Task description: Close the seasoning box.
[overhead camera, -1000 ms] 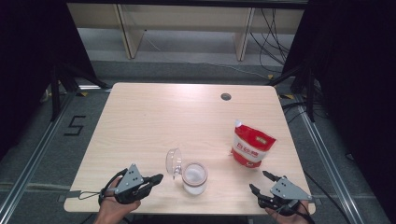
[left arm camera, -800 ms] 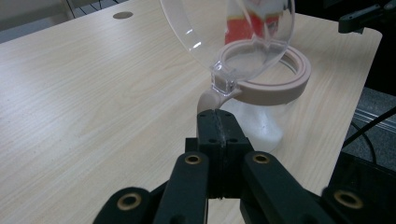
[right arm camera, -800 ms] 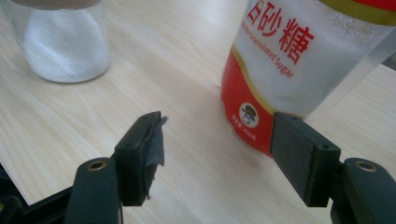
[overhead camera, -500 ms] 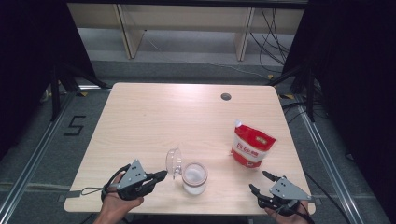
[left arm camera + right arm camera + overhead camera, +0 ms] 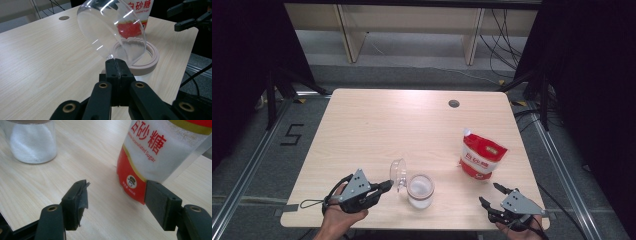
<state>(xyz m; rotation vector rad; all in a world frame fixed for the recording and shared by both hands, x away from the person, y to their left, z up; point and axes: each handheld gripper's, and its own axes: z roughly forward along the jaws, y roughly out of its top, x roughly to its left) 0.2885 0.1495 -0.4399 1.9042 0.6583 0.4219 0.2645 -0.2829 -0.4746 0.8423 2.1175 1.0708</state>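
A glass jar [image 5: 420, 190] with a pinkish rim [image 5: 150, 55] holds white granules [image 5: 33, 142] and stands near the table's front edge. Its clear domed lid [image 5: 398, 174] is tilted up at the jar's left side [image 5: 112, 32]. My left gripper [image 5: 387, 186] is shut, its tips [image 5: 116, 65] pinching the lid's lower edge. A red and white sugar bag [image 5: 481, 156] stands upright to the right [image 5: 160, 150]. My right gripper [image 5: 489, 193] rests open at the front right corner, just short of the bag, with nothing between its jaws [image 5: 116, 187].
The light wooden table [image 5: 387, 130] has a round cable hole [image 5: 454, 103] at its back right. The table's front edge runs close under both hands. Shelving and cables lie on the floor beyond the far edge.
The left gripper has crept slightly right towards the lid's edge. The jar, lid, bag and right gripper stand as before.
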